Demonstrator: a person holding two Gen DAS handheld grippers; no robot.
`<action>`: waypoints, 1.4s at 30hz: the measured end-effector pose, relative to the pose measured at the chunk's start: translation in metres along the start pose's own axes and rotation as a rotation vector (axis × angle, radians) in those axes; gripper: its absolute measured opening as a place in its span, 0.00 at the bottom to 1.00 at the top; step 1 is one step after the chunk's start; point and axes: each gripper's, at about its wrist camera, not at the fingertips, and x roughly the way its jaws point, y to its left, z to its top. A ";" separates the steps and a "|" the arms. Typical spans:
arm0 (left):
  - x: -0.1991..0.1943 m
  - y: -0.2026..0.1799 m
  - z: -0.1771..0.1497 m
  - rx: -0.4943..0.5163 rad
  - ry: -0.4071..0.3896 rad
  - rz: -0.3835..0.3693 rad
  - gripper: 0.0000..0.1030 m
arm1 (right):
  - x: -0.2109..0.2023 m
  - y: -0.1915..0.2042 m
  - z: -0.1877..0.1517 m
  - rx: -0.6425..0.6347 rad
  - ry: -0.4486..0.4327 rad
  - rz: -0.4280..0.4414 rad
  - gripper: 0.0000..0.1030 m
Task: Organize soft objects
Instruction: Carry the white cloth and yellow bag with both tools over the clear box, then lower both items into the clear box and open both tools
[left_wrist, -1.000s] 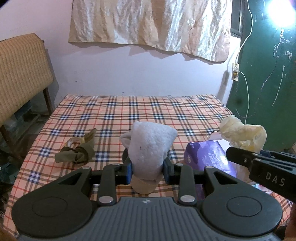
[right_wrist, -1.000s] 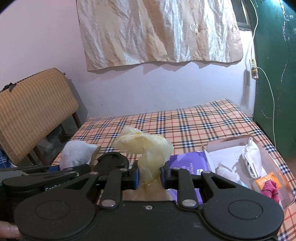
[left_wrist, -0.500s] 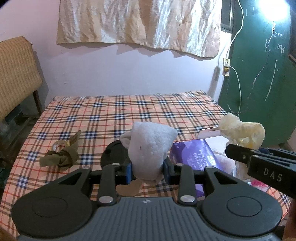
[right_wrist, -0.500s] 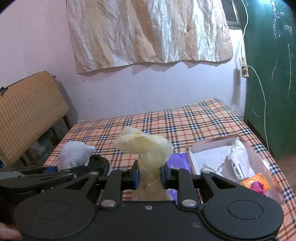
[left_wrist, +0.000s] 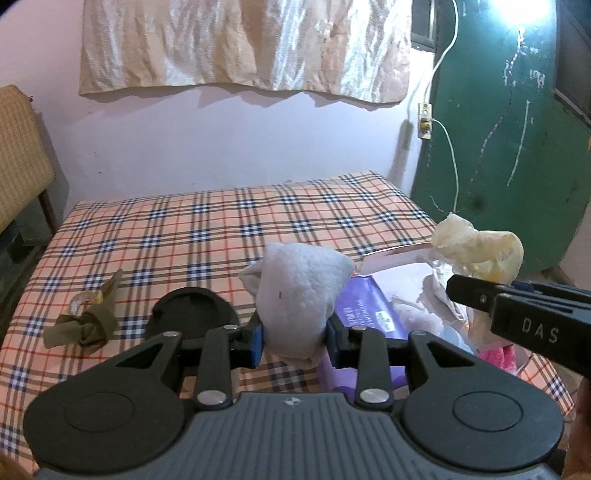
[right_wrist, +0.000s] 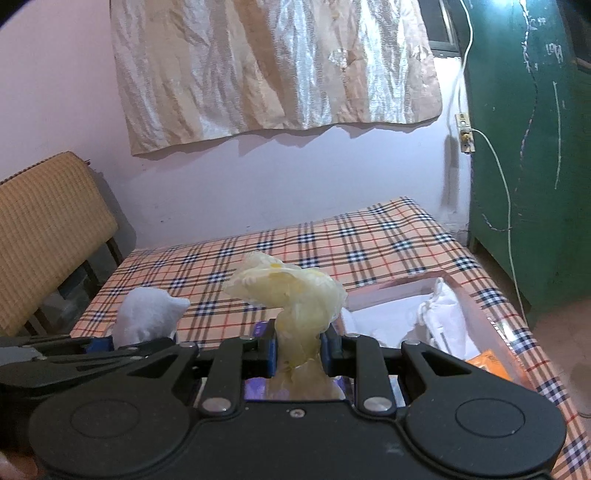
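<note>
My left gripper (left_wrist: 294, 341) is shut on a white fluffy cloth (left_wrist: 297, 295) and holds it above the plaid bed; the cloth also shows in the right wrist view (right_wrist: 147, 312). My right gripper (right_wrist: 298, 352) is shut on a crumpled pale yellow cloth (right_wrist: 288, 295), which also shows in the left wrist view (left_wrist: 476, 251) above an open white box (right_wrist: 391, 314). The box holds white cloth (right_wrist: 439, 317), an orange item (right_wrist: 487, 363) and a pink one (left_wrist: 496, 356). A knotted olive cloth (left_wrist: 83, 325) lies on the bed at the left.
A purple packet (left_wrist: 364, 308) lies beside the box. A black round lid (left_wrist: 192, 312) sits on the plaid bed (left_wrist: 203, 229). A woven chair (right_wrist: 48, 221) stands left of the bed. A green door (right_wrist: 535, 147) and a wall socket with a cable (right_wrist: 463, 133) are at the right.
Both grippers have moved to the right with their cloths still held. The box and door now sit more in view; the olive cloth has slid toward the left edge.
</note>
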 end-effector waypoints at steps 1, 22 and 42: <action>0.001 -0.002 0.000 0.004 0.001 -0.005 0.33 | 0.000 -0.005 0.001 0.004 -0.002 -0.011 0.26; 0.059 -0.072 0.017 0.075 0.055 -0.130 0.33 | 0.028 -0.115 0.021 0.045 0.042 -0.125 0.28; 0.131 -0.104 0.037 0.041 0.131 -0.185 0.51 | 0.087 -0.157 0.022 0.081 0.135 -0.077 0.44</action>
